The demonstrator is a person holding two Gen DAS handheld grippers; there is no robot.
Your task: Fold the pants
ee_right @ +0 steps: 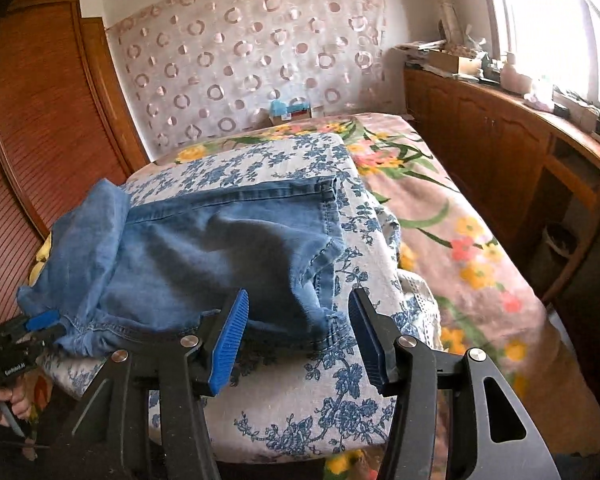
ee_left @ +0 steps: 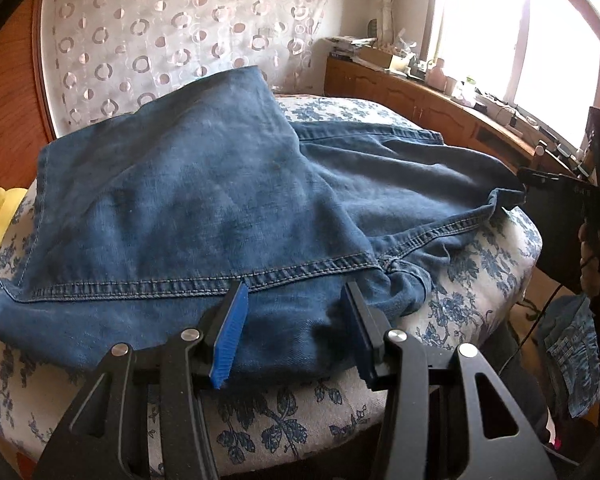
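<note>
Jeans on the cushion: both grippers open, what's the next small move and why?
Probably ease the left gripper forward and shut it on the near edge of the jeans. Its jaws stand open astride that edge, the right gripper is open too, and the cloth still lies bunched, only partly folded.

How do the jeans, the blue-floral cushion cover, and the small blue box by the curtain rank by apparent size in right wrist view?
1. Blue-floral cushion cover and jeans: similar, unranked; the jeans hide part of the cover.
2. Small blue box: smallest, though farthest from the camera.
</note>
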